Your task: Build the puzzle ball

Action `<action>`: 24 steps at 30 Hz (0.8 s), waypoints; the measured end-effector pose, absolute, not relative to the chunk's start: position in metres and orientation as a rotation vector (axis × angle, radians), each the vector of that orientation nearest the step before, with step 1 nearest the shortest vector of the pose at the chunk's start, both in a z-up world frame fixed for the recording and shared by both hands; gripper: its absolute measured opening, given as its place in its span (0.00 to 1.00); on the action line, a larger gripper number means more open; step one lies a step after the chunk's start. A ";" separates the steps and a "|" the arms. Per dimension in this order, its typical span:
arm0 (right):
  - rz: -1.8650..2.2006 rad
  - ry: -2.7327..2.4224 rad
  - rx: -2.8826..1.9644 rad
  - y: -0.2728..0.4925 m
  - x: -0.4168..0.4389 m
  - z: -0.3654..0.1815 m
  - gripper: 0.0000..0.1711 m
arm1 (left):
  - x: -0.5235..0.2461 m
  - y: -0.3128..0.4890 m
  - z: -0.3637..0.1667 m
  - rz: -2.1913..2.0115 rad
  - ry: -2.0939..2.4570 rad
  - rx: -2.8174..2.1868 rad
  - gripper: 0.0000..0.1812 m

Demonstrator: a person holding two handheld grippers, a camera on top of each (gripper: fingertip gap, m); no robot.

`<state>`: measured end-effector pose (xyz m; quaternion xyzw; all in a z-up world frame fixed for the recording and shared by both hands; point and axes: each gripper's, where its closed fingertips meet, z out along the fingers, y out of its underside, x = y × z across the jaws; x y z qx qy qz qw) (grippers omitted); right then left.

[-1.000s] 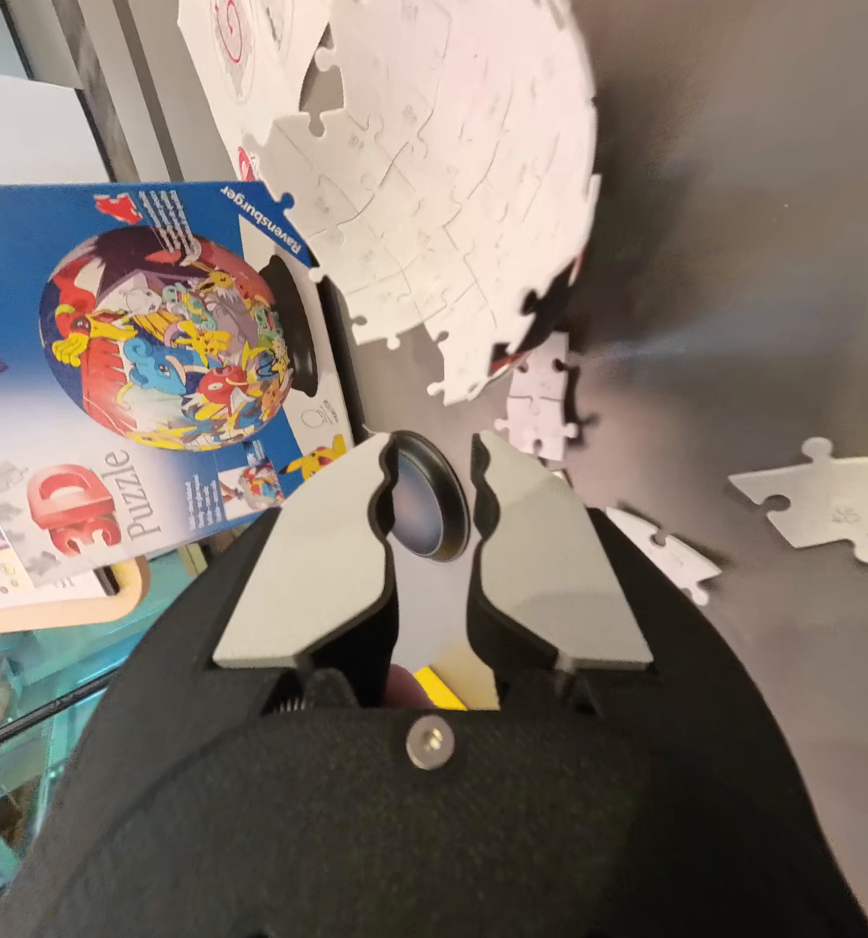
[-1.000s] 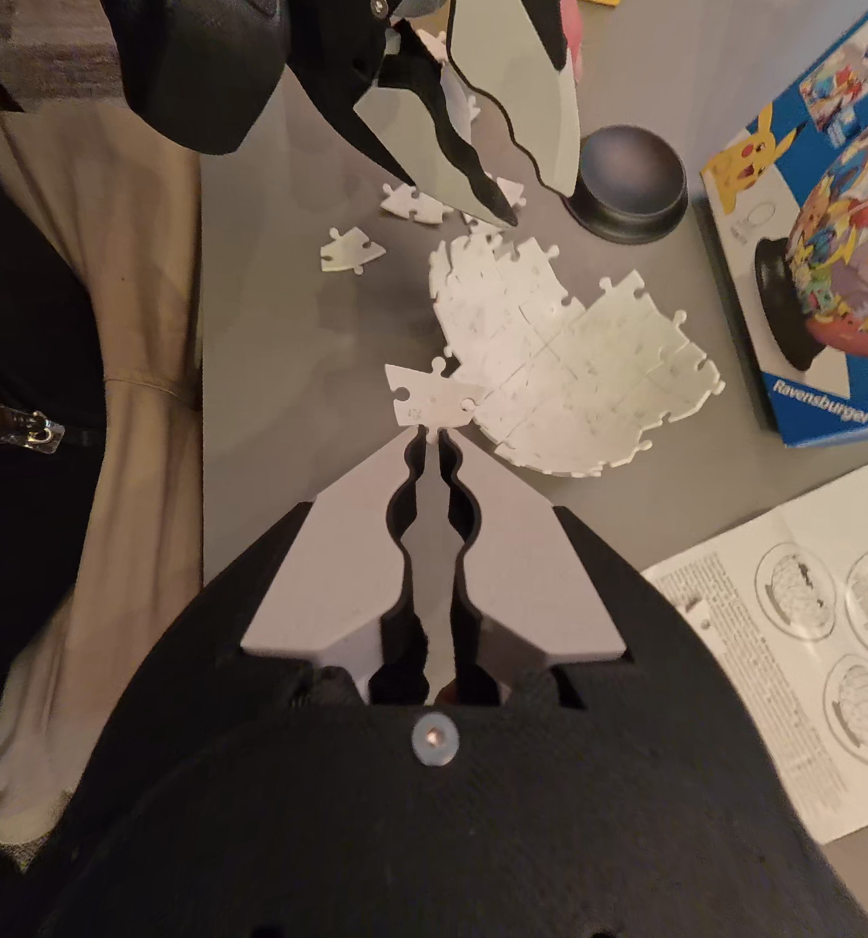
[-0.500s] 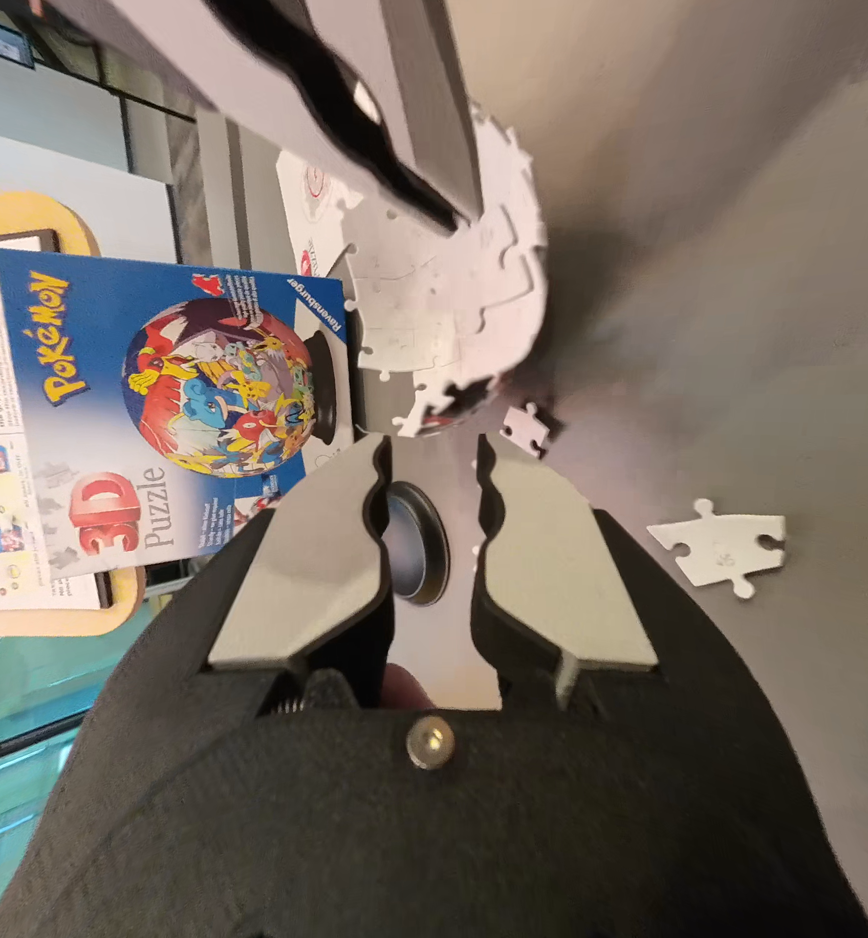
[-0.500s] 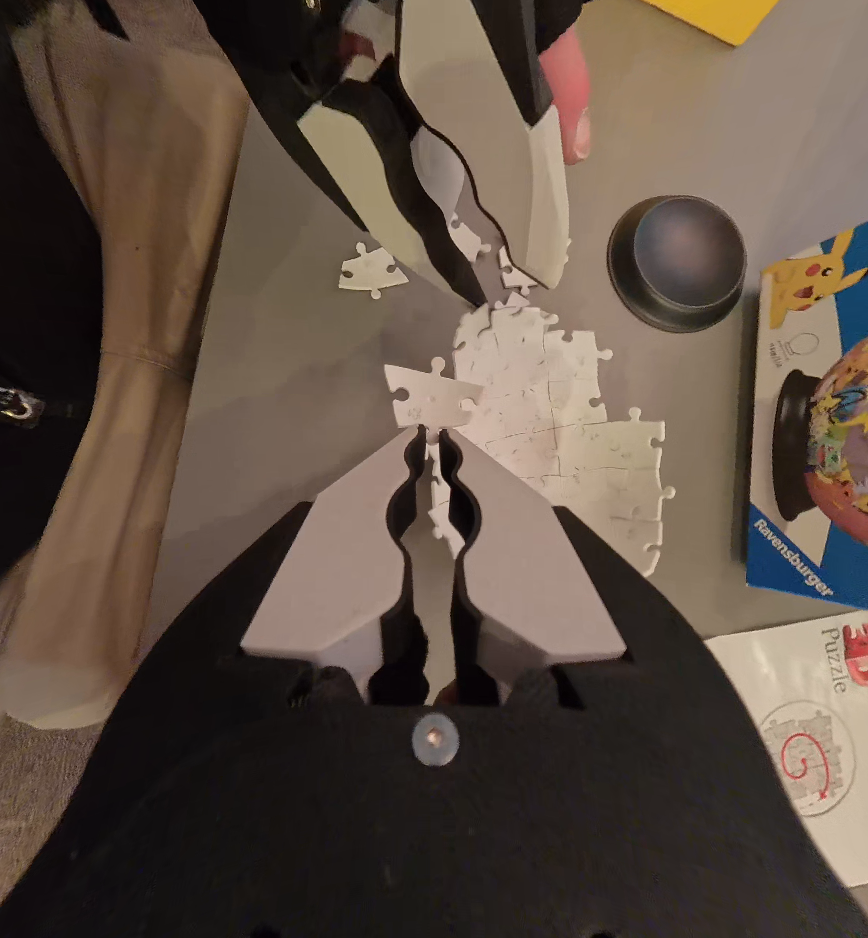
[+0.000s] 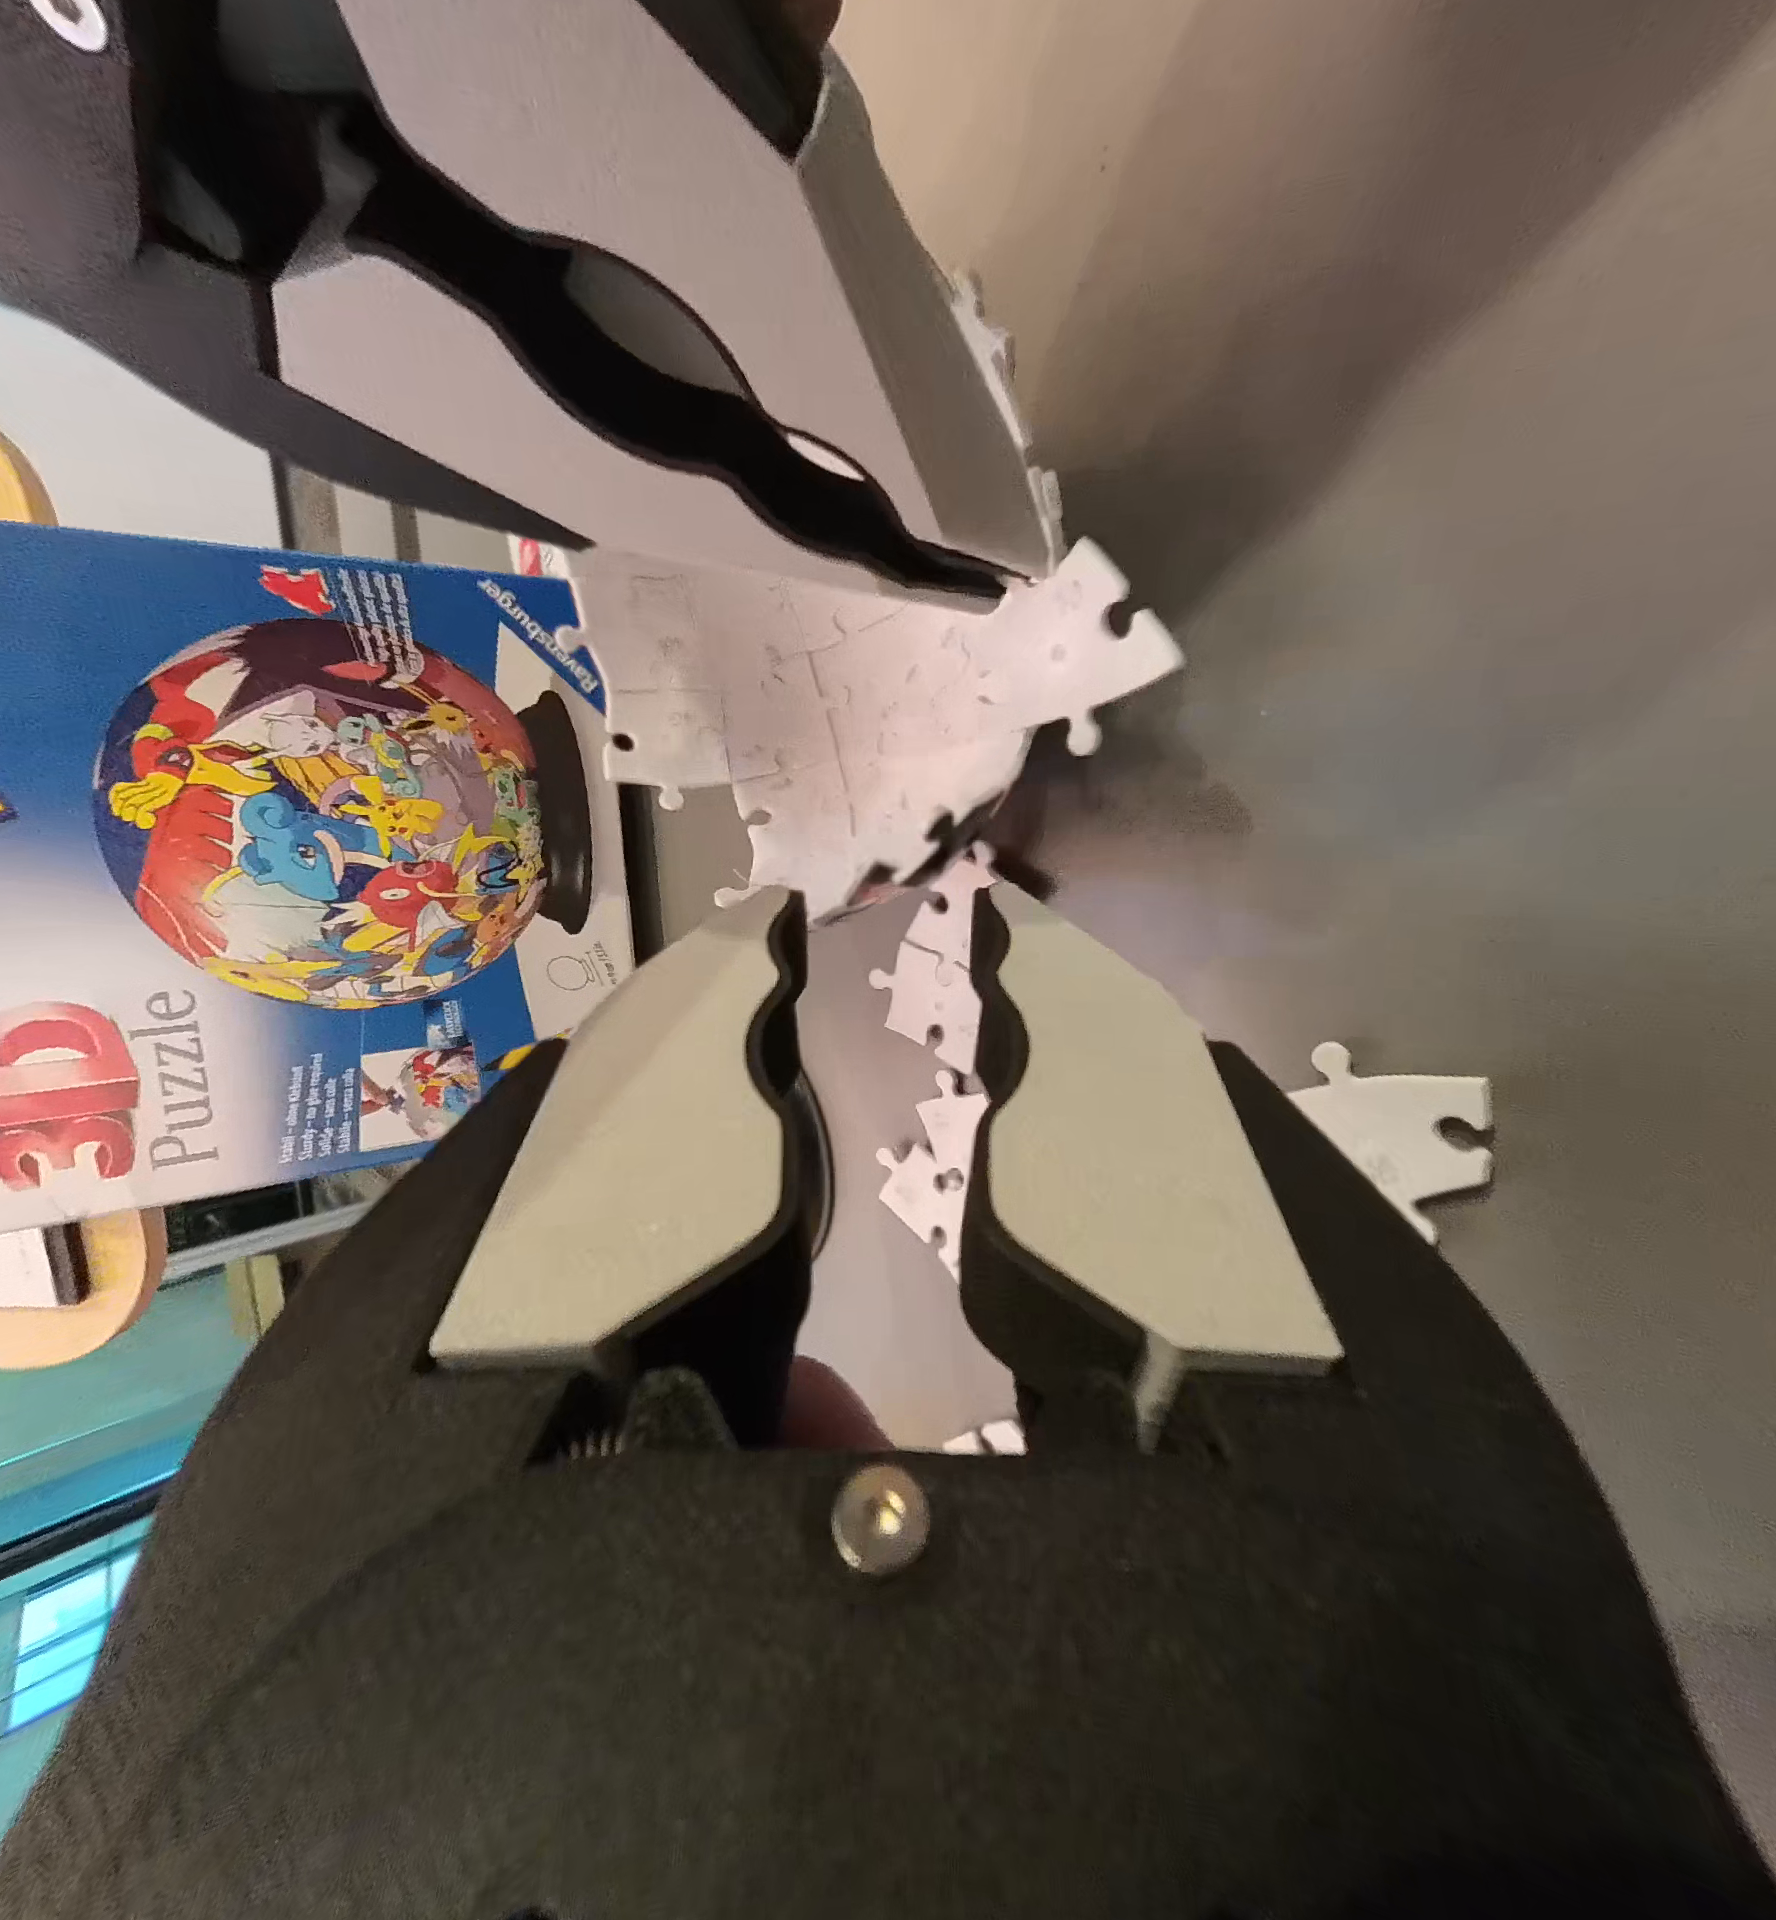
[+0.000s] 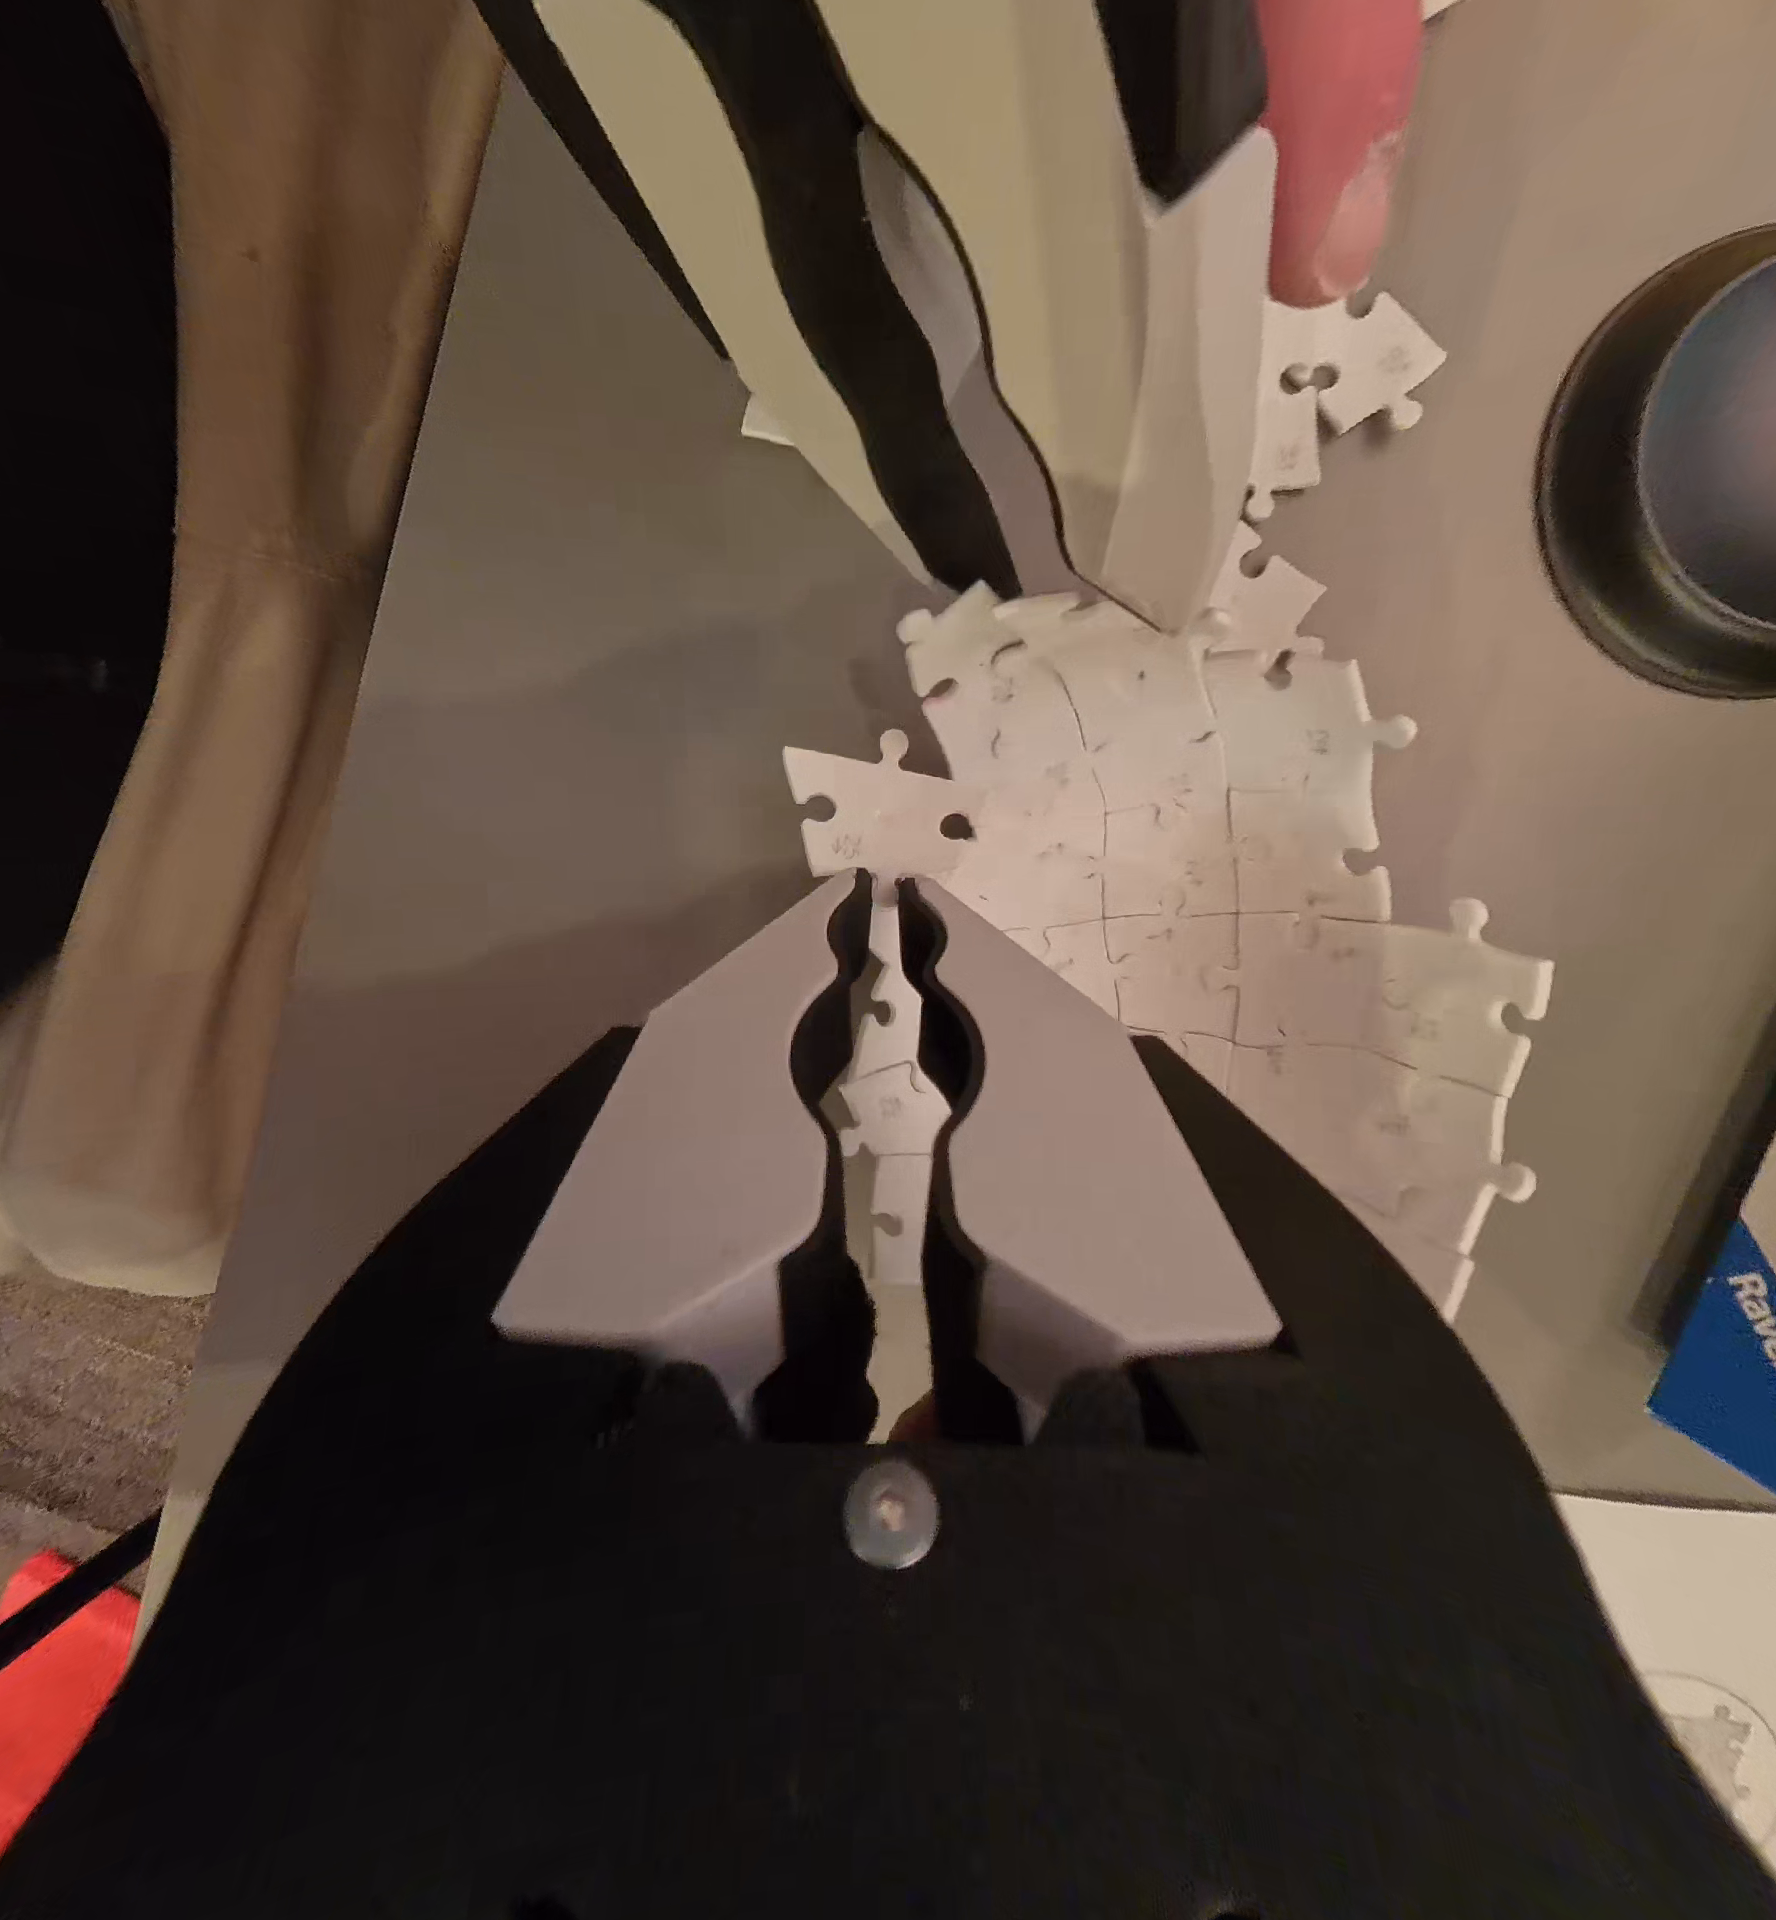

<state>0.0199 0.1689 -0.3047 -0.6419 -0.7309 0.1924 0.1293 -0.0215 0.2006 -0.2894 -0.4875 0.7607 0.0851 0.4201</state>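
The part-built puzzle ball, a curved shell of white pieces point(image 6: 1227, 883), lies on the grey table point(image 6: 572, 727). My right gripper point(image 6: 879, 883) is shut on a loose white puzzle piece point(image 6: 873, 810) and holds it against the shell's left edge. My left gripper point(image 6: 1086, 608) comes in from above, open, with its tips at the shell's far edge. In the left wrist view my left gripper point(image 5: 889, 904) is open and empty just before the shell point(image 5: 811, 727). The right gripper point(image 5: 1009, 571) holds the piece point(image 5: 1081, 634) above it.
A black round stand point(image 6: 1736, 457) sits right of the shell. The blue puzzle box point(image 5: 240, 831) and a white instruction sheet point(image 6: 1746, 1662) lie further right. Loose white pieces point(image 5: 1383, 1132) point(image 6: 1372, 364) lie around the shell. A person's beige garment point(image 6: 240, 623) hangs left.
Both grippers have closed in on the shell. The right one brought its piece to the shell's edge, and the left one moved forward until its tips reached the opposite edge.
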 end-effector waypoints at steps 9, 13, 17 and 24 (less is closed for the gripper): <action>0.567 -2.204 -1.853 0.167 0.017 -0.313 0.02 | -0.020 0.181 -0.273 0.080 1.887 -1.261 0.17; 0.566 -2.232 -1.847 0.166 0.016 -0.314 0.02 | -0.013 0.166 -0.282 0.071 1.942 -1.259 0.17; 0.538 -2.244 -1.841 0.166 0.015 -0.313 0.02 | -0.019 0.167 -0.303 0.110 2.001 -1.310 0.16; 0.441 -2.283 -1.822 0.167 0.016 -0.316 0.02 | -0.019 0.165 -0.316 0.112 2.028 -1.332 0.15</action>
